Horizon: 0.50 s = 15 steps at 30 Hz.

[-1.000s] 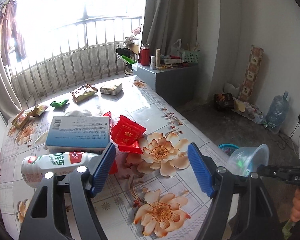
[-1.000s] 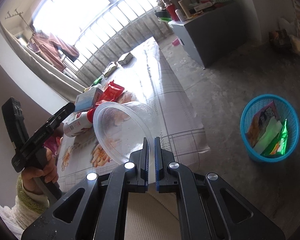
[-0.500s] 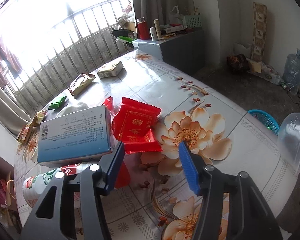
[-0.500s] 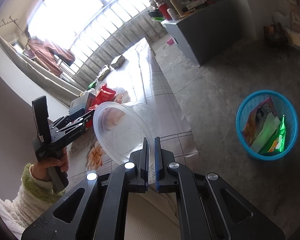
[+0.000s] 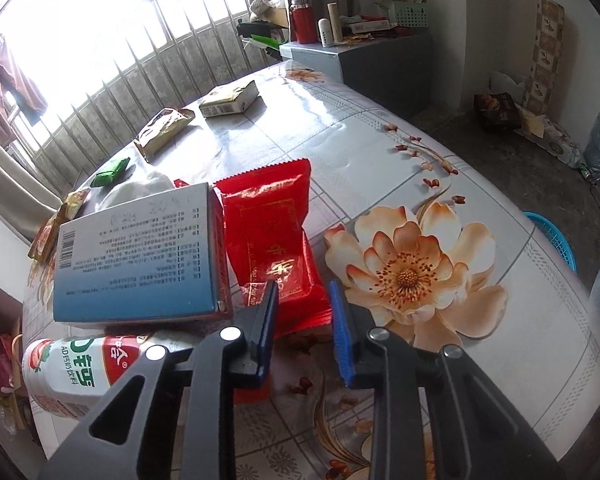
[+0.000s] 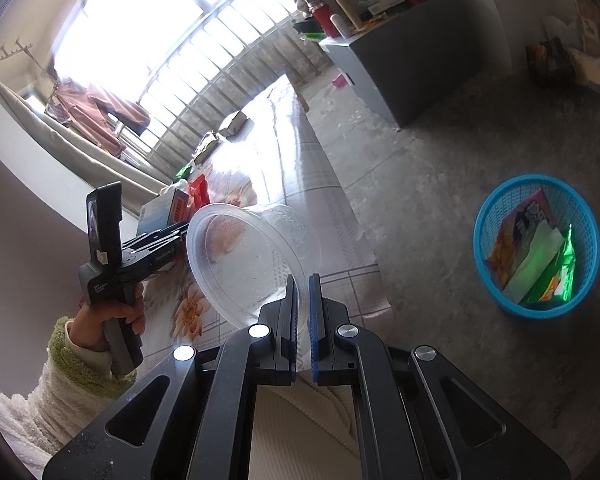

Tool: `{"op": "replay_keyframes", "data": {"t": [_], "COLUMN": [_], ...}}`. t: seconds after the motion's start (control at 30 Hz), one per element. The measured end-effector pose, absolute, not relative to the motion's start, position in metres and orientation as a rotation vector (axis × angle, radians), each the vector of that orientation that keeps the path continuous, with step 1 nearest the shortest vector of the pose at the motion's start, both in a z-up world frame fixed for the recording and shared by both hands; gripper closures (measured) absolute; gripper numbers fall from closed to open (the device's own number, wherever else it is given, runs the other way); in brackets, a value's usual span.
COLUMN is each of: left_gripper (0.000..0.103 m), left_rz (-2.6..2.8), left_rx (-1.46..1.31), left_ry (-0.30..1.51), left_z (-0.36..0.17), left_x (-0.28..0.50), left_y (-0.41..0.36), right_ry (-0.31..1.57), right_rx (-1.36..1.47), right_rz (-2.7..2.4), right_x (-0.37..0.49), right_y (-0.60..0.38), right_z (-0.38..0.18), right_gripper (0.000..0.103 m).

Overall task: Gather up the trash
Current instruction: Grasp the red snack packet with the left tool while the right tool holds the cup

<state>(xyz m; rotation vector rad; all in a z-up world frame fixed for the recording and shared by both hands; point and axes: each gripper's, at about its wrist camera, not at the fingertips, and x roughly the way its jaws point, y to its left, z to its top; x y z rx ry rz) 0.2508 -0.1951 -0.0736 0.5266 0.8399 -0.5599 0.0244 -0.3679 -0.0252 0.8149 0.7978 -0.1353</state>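
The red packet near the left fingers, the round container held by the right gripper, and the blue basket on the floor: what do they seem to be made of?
Red packet: probably glossy plastic film; it creases, shines, and has serrated sealed ends.
Round container: thin clear plastic; the tablecloth shows through its wall.
Blue basket: likely moulded plastic, with an open lattice wall.
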Motion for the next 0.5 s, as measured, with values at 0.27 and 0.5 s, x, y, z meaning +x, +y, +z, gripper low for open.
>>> {"op": "replay_keyframes", "data": {"t": [0.27, 0.5], "left_gripper": [0.091, 0.099], "left_rz": [-0.567, -0.604], "left_rx": [0.532, 0.497], "left_ry": [0.835, 0.781], "left_z": [-0.071, -0.052], "left_x": [0.249, 0.236], "left_y": [-0.2, -0.195], "right_ry": [0.797, 0.791], "right_rx": [0.811, 0.803], "right_rz": [-0.134, -0.127], "right_x": [0.024, 0.025], "right_y": [-0.368, -0.367], "right_z": [-0.025, -0.019], "right_gripper": [0.1, 0.099]}}
